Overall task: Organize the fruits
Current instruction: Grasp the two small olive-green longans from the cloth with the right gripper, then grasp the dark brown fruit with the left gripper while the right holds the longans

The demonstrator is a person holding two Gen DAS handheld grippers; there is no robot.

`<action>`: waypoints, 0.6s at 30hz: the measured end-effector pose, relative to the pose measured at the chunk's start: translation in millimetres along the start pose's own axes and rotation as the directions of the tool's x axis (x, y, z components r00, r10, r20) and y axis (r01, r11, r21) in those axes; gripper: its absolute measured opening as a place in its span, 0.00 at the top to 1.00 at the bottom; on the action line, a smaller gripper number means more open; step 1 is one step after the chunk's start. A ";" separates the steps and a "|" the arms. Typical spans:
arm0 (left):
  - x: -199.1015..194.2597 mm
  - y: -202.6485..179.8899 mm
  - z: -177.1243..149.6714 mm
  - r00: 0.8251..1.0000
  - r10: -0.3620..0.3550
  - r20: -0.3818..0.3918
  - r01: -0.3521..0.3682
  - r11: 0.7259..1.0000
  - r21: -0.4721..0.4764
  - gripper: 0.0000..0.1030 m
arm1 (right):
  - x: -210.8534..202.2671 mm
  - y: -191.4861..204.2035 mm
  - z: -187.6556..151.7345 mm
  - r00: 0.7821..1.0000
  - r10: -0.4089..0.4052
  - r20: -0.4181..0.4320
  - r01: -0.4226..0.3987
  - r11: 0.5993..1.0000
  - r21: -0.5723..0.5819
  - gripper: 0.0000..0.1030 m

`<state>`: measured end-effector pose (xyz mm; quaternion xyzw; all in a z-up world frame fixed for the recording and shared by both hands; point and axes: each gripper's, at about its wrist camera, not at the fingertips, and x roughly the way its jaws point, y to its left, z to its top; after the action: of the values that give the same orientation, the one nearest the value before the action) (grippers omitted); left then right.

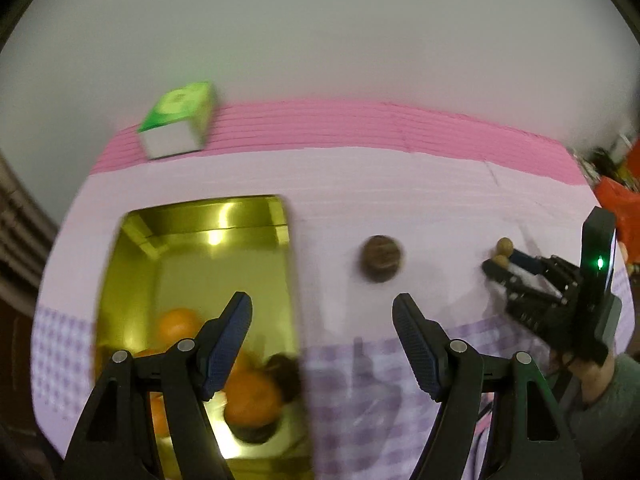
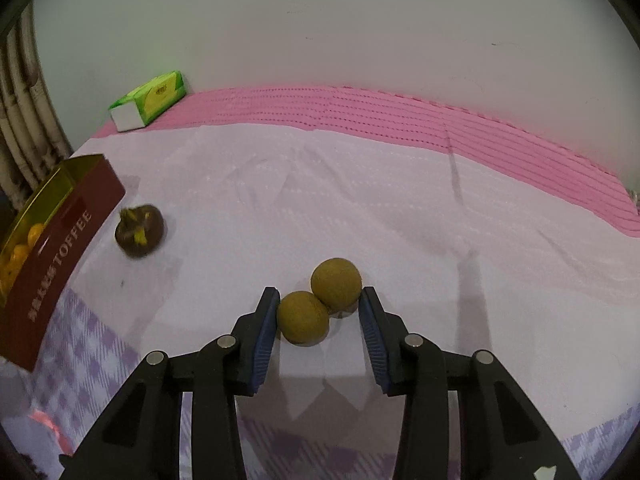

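Two round tan longans (image 2: 320,304) lie joined on the pale cloth, and my right gripper (image 2: 320,300) is shut on the pair, one blue pad against each fruit. The left wrist view shows that gripper (image 1: 496,266) at the right with the longans (image 1: 502,252) at its tips. A dark mangosteen (image 2: 139,231) (image 1: 381,258) lies loose on the cloth between the longans and the box. My left gripper (image 1: 322,302) is open and holds nothing, above the right rim of the gold-lined toffee box (image 1: 288,240). Oranges (image 1: 252,396) and a dark fruit (image 1: 284,372) lie in the box.
The box's red outer wall (image 2: 68,240) stands at the left. A green tissue pack (image 2: 150,98) (image 1: 178,120) sits at the back left by the wall. A pink mat (image 2: 440,120) runs along the back. A person's hand (image 1: 596,380) holds the right gripper. Orange clutter (image 1: 616,204) lies far right.
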<state>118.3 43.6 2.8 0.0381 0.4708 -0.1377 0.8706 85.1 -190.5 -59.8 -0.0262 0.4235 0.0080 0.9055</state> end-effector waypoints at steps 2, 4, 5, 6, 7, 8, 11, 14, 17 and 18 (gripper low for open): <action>13.0 -12.0 6.0 0.999 -0.022 -0.027 0.022 1.000 0.011 0.29 | -2.7 0.5 -3.5 1.000 -0.011 -0.001 0.011 1.000 -0.007 0.63; 24.2 -22.0 11.1 0.998 -0.038 -0.043 0.039 0.999 0.021 0.29 | -4.7 0.0 -6.0 1.000 -0.010 0.000 0.010 1.000 -0.012 0.63; 29.4 -26.2 13.6 0.998 -0.038 -0.049 0.039 0.999 0.025 0.29 | -5.3 -1.1 -6.6 1.000 -0.007 0.000 0.007 1.000 -0.007 0.62; 34.8 -28.6 16.6 0.998 -0.036 -0.053 0.037 0.999 0.028 0.29 | -5.5 -2.0 -6.8 1.000 -0.004 0.001 0.004 1.000 -0.003 0.63; 40.1 -30.0 19.3 0.998 -0.032 -0.055 0.034 0.999 0.031 0.29 | -5.1 -1.9 -6.5 1.000 -0.003 0.000 0.003 1.000 -0.001 0.63; 45.5 -31.4 21.9 0.998 -0.028 -0.059 0.030 0.999 0.032 0.29 | -4.4 -1.3 -6.0 1.000 -0.006 0.000 0.006 1.000 -0.003 0.62; 62.2 -31.7 26.5 0.996 -0.029 -0.082 0.031 0.999 0.015 0.29 | -4.8 -0.5 -7.4 1.000 -0.013 -0.001 0.013 1.000 -0.013 0.61; 78.4 -29.7 30.6 0.993 -0.038 -0.113 0.037 0.999 -0.011 0.30 | -5.6 -2.2 -8.5 1.000 -0.006 0.001 0.006 1.000 -0.007 0.61; 88.3 -28.9 34.6 0.991 -0.030 -0.127 0.028 0.999 -0.017 0.37 | -5.8 -2.9 -9.7 1.000 -0.004 0.001 0.004 1.000 -0.005 0.61; 89.4 -29.8 35.6 0.991 -0.029 -0.129 0.028 1.000 -0.015 0.39 | -5.7 -2.7 -9.7 1.000 -0.004 0.002 0.004 1.000 -0.005 0.61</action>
<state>185.2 -10.1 -49.9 0.0344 0.5277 -0.1441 0.8364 74.1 -193.8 -61.5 -0.0290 0.4227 0.0074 0.9058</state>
